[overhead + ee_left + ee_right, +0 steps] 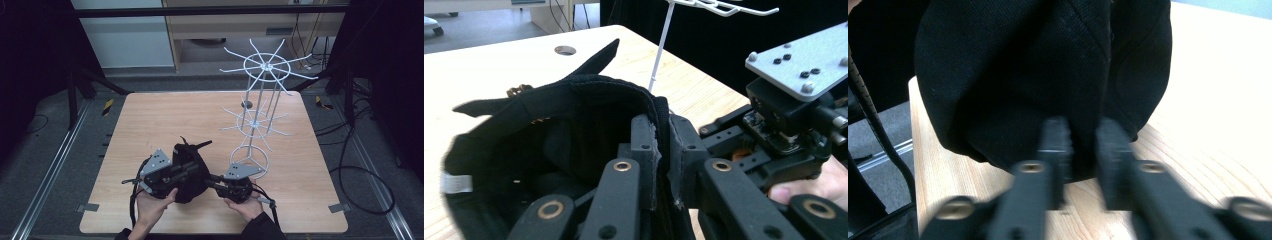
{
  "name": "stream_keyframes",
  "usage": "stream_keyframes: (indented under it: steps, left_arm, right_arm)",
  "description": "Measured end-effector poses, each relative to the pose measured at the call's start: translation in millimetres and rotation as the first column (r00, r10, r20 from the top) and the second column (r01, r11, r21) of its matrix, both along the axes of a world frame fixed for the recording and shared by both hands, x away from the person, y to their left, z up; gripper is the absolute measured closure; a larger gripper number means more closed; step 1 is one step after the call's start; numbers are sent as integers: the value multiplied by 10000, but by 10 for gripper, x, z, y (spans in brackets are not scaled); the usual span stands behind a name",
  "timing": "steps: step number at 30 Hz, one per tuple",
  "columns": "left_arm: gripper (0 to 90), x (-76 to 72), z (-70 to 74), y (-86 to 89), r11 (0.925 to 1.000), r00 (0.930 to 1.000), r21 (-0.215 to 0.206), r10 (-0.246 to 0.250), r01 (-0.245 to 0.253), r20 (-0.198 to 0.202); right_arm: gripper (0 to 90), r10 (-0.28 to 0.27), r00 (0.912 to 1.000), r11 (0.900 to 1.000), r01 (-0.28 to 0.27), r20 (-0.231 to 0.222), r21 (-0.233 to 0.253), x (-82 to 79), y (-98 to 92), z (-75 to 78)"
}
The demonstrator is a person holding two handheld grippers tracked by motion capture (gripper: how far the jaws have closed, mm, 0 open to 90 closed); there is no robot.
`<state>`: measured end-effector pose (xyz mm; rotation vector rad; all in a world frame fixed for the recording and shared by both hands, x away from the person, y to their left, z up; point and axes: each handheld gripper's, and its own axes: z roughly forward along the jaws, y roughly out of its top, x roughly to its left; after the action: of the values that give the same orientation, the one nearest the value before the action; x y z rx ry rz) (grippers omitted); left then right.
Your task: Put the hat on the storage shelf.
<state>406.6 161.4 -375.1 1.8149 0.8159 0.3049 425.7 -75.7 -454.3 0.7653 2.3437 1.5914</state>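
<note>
While left gripper [663, 150] clamps cap [549, 130] rim, right gripper [1083, 145] faces crown.

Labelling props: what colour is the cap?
Black all over, cap; right gripper view shows it best.

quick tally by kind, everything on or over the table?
Black cap: 1
White wire rack: 1
Handheld grippers: 2, left gripper and right gripper
Total: 4
</note>
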Motion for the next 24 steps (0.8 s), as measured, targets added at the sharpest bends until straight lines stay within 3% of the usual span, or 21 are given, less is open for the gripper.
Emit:
stream_keyframes:
  steps: [1, 4, 7, 11, 18, 24]
  left_arm:
    - [819, -1, 4, 11, 10000, 9999, 22, 83, -83, 89]
    - [817, -2, 13, 34, 9999, 9996, -34, 151, -150, 230]
    - [816, -6, 25, 71, 9997, 9991, 70, 210, -213, 357]
    - [813, -25, 22, 164, 9993, 9983, 191, 320, -330, 480]
    - [802, -48, -20, 300, 9969, 9966, 498, 578, -607, 585]
    - [789, -37, -108, 499, 9892, 9906, 756, 1206, -1253, 642]
  right_arm:
    - [890, -63, 10000, 10000, 63, 69, -54, -14, -5, 27]
    - [895, -227, 9993, 9996, 232, 284, -185, -35, -15, 69]
    - [897, -493, 9949, 9975, 534, 881, -454, -78, -31, 170]
    - [898, -469, 9916, 9960, 555, 1204, -699, -116, -17, 265]
    - [898, -240, 9906, 9911, 412, 1343, -1264, -144, 111, 343]
    - [895, -194, 9926, 9826, 410, 1196, -1813, -107, 354, 381]
